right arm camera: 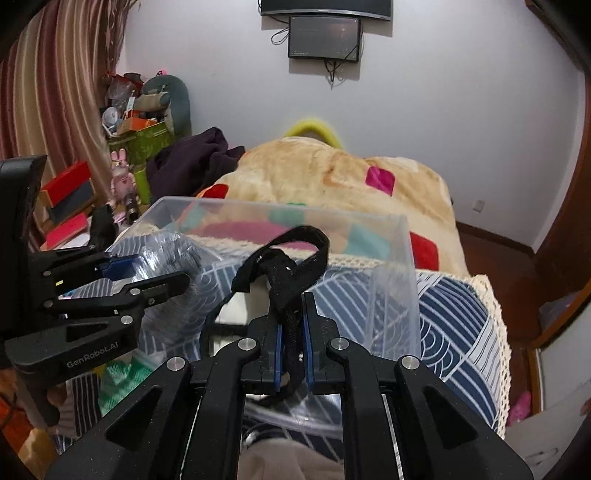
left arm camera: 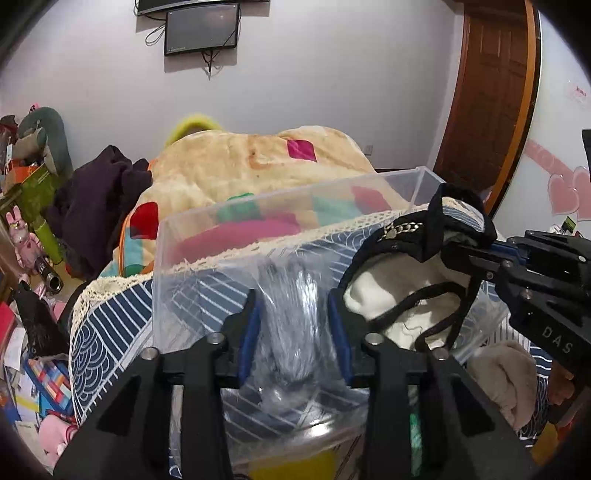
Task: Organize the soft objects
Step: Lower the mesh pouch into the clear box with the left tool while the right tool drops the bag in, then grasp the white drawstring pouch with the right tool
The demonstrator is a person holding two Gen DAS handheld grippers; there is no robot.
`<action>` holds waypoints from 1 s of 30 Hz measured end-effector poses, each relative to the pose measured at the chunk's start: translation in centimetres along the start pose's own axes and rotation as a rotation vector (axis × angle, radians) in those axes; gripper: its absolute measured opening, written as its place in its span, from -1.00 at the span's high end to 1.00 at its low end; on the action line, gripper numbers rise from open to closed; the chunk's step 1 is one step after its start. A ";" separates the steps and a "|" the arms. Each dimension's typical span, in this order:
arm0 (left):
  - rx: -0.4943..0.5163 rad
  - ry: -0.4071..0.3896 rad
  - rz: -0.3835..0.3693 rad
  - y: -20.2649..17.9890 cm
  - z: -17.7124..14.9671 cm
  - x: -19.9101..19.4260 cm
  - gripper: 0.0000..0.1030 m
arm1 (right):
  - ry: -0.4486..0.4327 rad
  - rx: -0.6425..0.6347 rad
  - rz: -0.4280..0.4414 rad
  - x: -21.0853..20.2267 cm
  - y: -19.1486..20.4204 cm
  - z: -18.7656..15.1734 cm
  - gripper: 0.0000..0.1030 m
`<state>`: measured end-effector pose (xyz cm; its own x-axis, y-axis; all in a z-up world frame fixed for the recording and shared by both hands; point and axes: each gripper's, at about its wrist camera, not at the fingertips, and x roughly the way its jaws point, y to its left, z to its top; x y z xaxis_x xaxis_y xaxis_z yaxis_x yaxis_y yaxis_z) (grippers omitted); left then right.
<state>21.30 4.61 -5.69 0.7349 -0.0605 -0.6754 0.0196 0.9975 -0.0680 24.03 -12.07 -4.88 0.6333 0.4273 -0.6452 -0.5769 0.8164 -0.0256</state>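
The right hand-held gripper [right arm camera: 291, 347] pinches the black-trimmed fleece hat [left arm camera: 402, 280] by its strap over the clear bin [left arm camera: 424, 177]; the left hand-held gripper [left arm camera: 295, 332] clamps a plastic-wrapped grey item [left arm camera: 291, 314] inside the bin. Best lower each well below the rim before letting go; loose straps may snag the wall.

Your left gripper [left arm camera: 295, 332] sits at the near wall of the clear bin [left arm camera: 280, 206], clamped on a plastic-wrapped bundle [left arm camera: 291, 314] that stands inside it, and to its right your right gripper [right arm camera: 291, 354] pinches the strap of the lined hat [left arm camera: 402, 291], which hangs over the bin's right side. The bin rests on the patterned cloth [right arm camera: 454, 317], with the folded blanket [left arm camera: 258, 162] piled behind it. Left of the blanket lies a dark garment [left arm camera: 99, 199], and the wall screen [left arm camera: 201, 31] hangs above.
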 end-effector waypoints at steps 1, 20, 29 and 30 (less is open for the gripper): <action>-0.008 -0.006 -0.002 0.0 -0.1 -0.3 0.04 | 0.002 -0.003 0.003 0.0 0.1 0.0 0.79; -0.010 -0.162 0.067 0.9 -4.0 -9.0 -0.99 | -0.183 0.027 0.003 -7.5 -0.2 -1.9 -0.70; -0.026 -0.073 0.038 1.2 -7.8 -7.3 -0.99 | -0.096 0.070 -0.017 -6.5 -1.1 -6.3 -0.70; -0.026 -0.066 0.043 1.2 -8.1 -7.0 -0.99 | -0.082 0.074 -0.017 -6.2 -1.1 -6.7 -0.70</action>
<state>10.68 5.89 -7.01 0.7777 -0.0139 -0.6285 -0.0300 0.9978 -0.0591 17.29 -18.23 -6.02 0.6844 0.4408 -0.5808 -0.5280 0.8490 0.0222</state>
